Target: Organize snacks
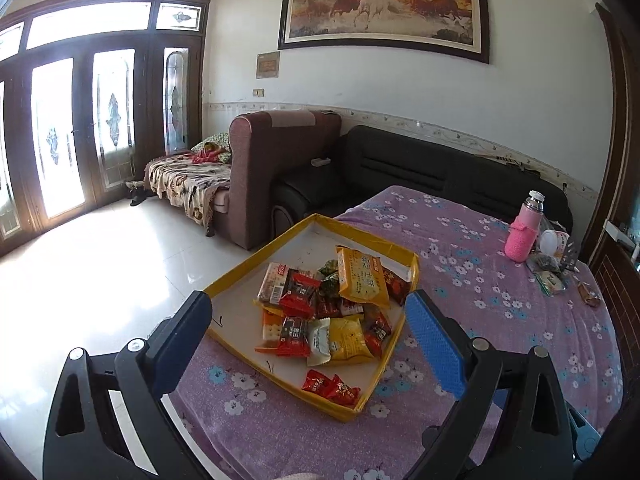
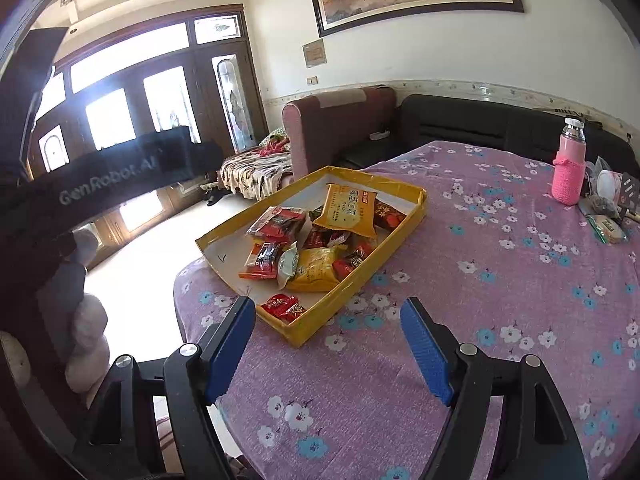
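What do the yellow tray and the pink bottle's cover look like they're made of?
Yellow tray: probably cardboard, glossy yellow outside, plain white inside; thin folded walls, creased corners. Pink bottle cover: looks like knitted or crocheted yarn, matte, with a looped texture; shiny metal neck above it.

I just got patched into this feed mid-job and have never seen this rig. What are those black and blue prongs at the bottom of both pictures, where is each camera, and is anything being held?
There is no robot arm. A person carries a two-finger gripper in each hand, and each gripper has a wide-angle camera looking forward along its fingers. One picture comes from the left gripper, the other from the right gripper. The prongs are the fingers, with blue pads.

Both grippers are open and hold nothing.

Ahead is a table under a purple flowered cloth. On it sits a shallow yellow tray full of wrapped snacks, already gathered inside. At the table's far right stand a pink bottle and some small clutter.
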`<move>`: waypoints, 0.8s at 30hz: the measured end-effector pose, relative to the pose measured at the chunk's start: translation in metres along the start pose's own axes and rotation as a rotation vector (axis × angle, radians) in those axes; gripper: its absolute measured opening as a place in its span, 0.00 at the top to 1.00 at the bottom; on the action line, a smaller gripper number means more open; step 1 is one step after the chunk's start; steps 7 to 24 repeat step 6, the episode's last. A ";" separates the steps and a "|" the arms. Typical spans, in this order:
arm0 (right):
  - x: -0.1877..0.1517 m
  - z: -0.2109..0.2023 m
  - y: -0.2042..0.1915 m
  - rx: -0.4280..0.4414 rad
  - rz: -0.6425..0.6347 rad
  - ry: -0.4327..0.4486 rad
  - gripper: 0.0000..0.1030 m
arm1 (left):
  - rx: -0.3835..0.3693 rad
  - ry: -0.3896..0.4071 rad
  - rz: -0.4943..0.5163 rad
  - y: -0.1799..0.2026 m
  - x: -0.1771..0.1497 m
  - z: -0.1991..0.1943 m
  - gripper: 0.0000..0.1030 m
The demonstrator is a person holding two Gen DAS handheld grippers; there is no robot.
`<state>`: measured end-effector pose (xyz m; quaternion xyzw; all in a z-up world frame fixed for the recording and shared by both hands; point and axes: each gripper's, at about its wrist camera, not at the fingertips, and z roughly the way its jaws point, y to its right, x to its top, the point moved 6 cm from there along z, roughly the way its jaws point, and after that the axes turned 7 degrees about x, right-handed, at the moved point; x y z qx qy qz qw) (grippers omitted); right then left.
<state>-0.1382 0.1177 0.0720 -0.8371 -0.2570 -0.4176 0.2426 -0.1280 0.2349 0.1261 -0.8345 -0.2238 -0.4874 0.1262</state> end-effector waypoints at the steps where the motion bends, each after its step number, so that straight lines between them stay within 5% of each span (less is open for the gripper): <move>1: 0.000 -0.001 -0.001 0.000 0.000 0.001 0.26 | -0.006 -0.010 -0.003 0.000 -0.001 0.000 0.04; 6: -0.001 -0.003 0.004 -0.003 0.010 0.004 0.25 | -0.039 -0.070 -0.005 0.007 -0.009 0.009 0.05; 24: -0.001 -0.003 0.004 -0.003 0.010 0.004 0.25 | -0.039 -0.070 -0.005 0.007 -0.009 0.009 0.05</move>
